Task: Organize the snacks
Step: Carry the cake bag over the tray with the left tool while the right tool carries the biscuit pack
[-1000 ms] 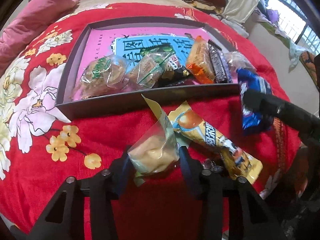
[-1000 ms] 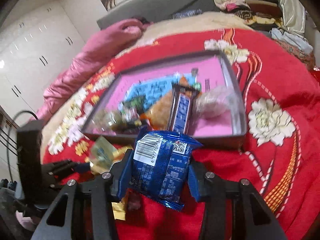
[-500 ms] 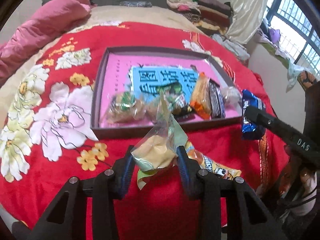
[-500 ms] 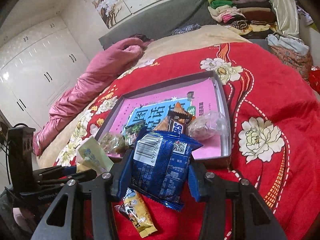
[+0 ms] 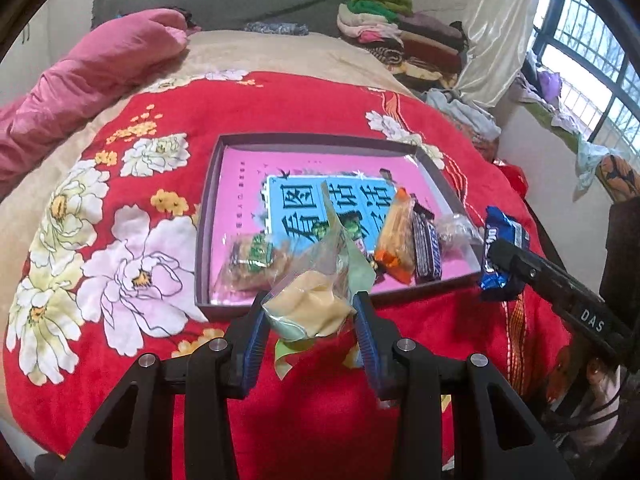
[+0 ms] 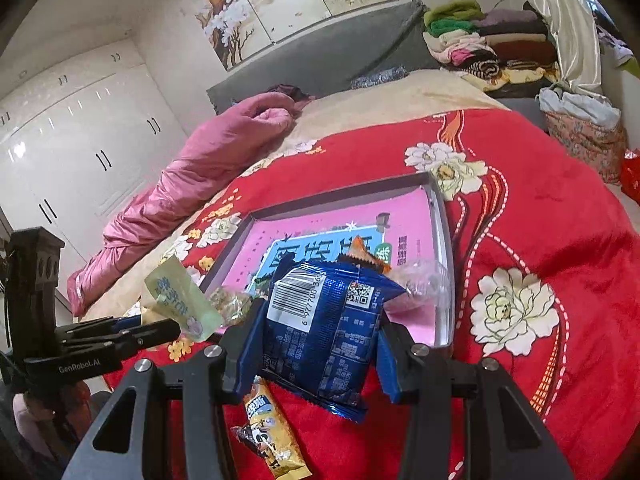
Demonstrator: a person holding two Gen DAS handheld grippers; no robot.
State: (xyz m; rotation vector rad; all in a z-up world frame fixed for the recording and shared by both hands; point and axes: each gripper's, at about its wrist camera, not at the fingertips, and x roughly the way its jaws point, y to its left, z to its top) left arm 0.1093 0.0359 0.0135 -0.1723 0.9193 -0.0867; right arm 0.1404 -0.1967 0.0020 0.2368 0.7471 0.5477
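Left tool (image 5: 310, 322) pinches a clear pastry packet (image 5: 312, 300) by its bulging middle, held above the red bedspread (image 5: 280, 112) just short of the tray's near wall; right tool (image 6: 320, 344) is clamped on a blue foil snack bag (image 6: 324, 332), also off the bed. Both look light, soft, crinkly; pastry prob crumbles, so grip w/ little force. Foil likely slippery: take it mid-body, not by the seam. Tray (image 5: 208, 216) already holds several snacks; a yellow bar (image 6: 272, 432) lies outside on the bedspread.

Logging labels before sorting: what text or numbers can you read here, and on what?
"DAS": right gripper arm.
"GenRobot.AI": left gripper body.
"6 97700 36", partly hidden: barcode on blue packet.
Large Chinese characters: book in tray; I cannot read them reliably.
Print on pale green wrapper, yellow bar: too blurred.
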